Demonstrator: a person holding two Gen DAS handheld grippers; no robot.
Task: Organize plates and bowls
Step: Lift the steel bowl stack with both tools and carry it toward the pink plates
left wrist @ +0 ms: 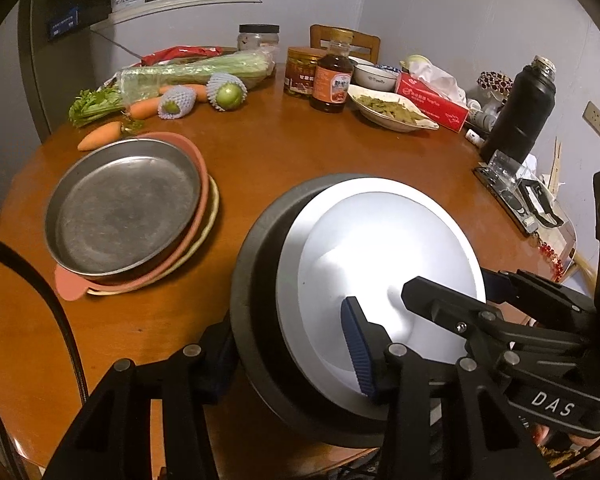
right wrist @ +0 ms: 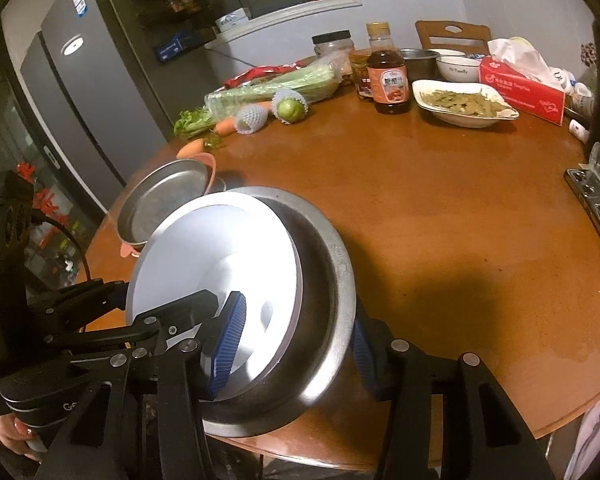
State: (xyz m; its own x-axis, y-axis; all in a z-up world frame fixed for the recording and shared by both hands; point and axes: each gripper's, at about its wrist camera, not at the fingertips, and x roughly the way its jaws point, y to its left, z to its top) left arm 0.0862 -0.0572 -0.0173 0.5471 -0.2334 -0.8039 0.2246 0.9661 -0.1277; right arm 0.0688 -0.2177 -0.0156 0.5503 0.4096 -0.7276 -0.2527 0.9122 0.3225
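**Steel bowl with white plate gripped from both sides**

Round stainless-steel bowl (right wrist: 324, 320), tilted above the near edge of the round wooden table (right wrist: 440, 220), with a white plate (left wrist: 380, 264) inside. Clamped at opposite rims by left gripper (left wrist: 288, 356) and right gripper (right wrist: 296, 340), one blue pad inside, one outside. Beside it, stacked steel pan (left wrist: 120, 208) on pink dish (left wrist: 70, 286).

A white plate (left wrist: 384, 280) sits tilted inside a steel bowl (right wrist: 328, 280); a steel pan (left wrist: 124, 208) tops stacked plates (left wrist: 204, 216).
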